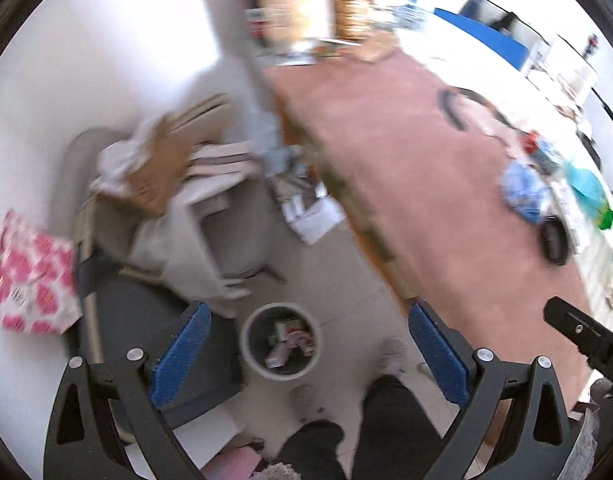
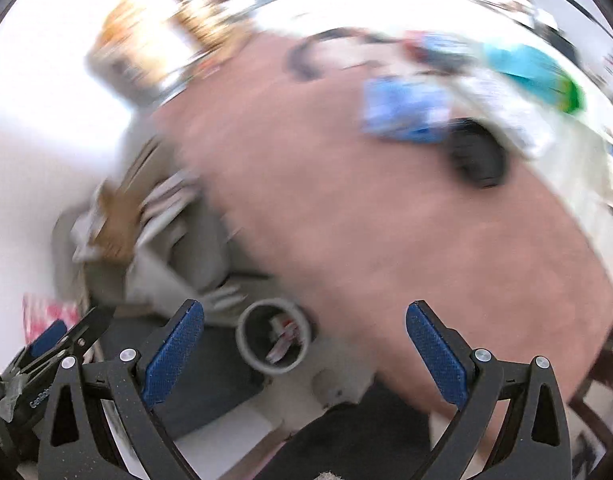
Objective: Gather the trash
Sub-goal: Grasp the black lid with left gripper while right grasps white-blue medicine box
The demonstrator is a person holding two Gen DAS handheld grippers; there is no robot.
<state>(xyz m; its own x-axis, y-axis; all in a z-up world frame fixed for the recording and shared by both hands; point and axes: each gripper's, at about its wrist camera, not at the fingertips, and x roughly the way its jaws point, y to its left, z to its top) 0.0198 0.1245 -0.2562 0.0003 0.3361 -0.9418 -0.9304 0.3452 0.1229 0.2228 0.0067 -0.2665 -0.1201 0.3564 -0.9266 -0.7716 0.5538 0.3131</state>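
Note:
A round grey trash bin (image 1: 281, 341) stands on the floor beside the table, with red and white wrappers inside; it also shows in the right wrist view (image 2: 272, 337). A crumpled blue and white bag (image 1: 524, 191) lies on the pink table top (image 1: 426, 184), and shows blurred in the right wrist view (image 2: 406, 110). My left gripper (image 1: 308, 356) is open and empty, high above the bin. My right gripper (image 2: 304, 354) is open and empty, over the table's near edge (image 2: 346, 240).
A black round object (image 2: 476, 158) and a teal and green bag (image 2: 546, 78) lie near the blue bag. A chair piled with cardboard and papers (image 1: 166, 168) stands left of the table. A pink patterned bag (image 1: 32, 276) leans at the wall. The person's legs and shoes (image 1: 346, 408) stand by the bin.

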